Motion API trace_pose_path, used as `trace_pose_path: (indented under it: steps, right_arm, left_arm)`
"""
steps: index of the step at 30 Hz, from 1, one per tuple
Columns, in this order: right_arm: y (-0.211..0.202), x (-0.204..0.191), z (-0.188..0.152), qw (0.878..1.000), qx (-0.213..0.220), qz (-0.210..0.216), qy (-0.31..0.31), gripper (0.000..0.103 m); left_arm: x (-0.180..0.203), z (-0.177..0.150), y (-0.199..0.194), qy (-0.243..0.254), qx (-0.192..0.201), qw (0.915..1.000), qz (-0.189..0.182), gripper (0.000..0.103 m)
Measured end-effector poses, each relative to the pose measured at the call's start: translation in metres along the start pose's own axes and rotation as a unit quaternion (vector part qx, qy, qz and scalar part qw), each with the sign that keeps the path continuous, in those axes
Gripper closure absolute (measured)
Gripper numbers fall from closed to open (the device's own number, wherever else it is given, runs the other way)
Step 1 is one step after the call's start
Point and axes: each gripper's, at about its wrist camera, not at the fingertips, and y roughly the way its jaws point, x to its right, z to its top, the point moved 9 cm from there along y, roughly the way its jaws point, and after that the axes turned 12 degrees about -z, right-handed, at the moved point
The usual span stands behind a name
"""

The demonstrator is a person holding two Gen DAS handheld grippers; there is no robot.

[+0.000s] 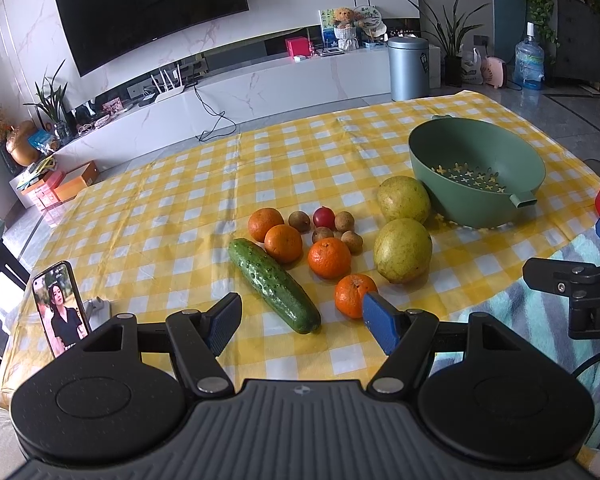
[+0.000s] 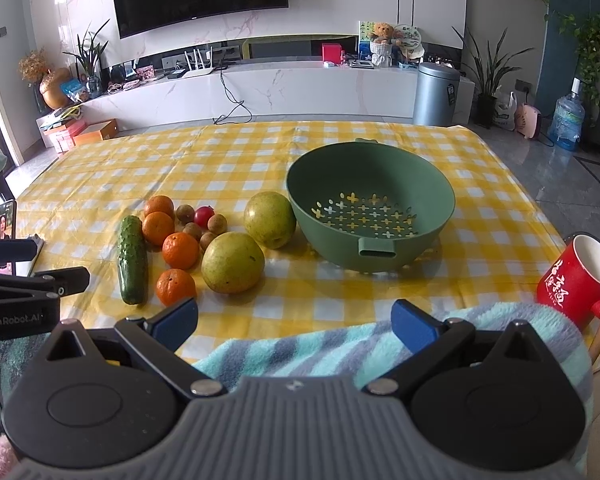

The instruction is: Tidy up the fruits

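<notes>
Fruits lie in a loose cluster toward the middle of the tabletop (image 2: 480, 216), none yet gathered: four oranges, the nearest (image 1: 355, 295) close to the near edge, two large yellow-green pears (image 1: 403, 249), a small red fruit (image 1: 324, 217), a handful of little brown fruits (image 1: 344, 222) and a cucumber (image 1: 274, 285) lying aslant on the side of the cluster toward the left edge. The green colander (image 2: 370, 184) stands empty toward the far right corner, its perforated floor bare; the farther pear (image 2: 269, 219) sits just beside its wall, apparently touching. Both grippers hover over the near edge with jaws spread wide and nothing between them: the left gripper (image 1: 300, 322) faces the cucumber and the nearest orange, the right gripper (image 2: 296, 320) hangs above a striped towel (image 2: 300, 350) draped at the near edge. A red mug (image 2: 578, 280) stands at the right edge, a phone (image 1: 60, 308) propped at the left. By all appearances the sorting has not begun; every piece remains to be moved, presumably into the colander.
</notes>
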Motion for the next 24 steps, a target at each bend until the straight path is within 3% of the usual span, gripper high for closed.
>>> trace_pose_path:
  steps: [16, 24]
  right_arm:
    - [0.003, -0.008, 0.002, 1.0, -0.003, 0.015, -0.003, 0.004]
    - [0.019, -0.023, 0.015, 0.999, 0.004, 0.048, 0.009, 0.005]
  left_arm:
    - [-0.006, 0.007, 0.001, 0.007, -0.006, 0.9999, -0.004, 0.021]
    - [-0.018, 0.022, 0.008, -0.03, -0.002, 0.9988, -0.039, 0.022]
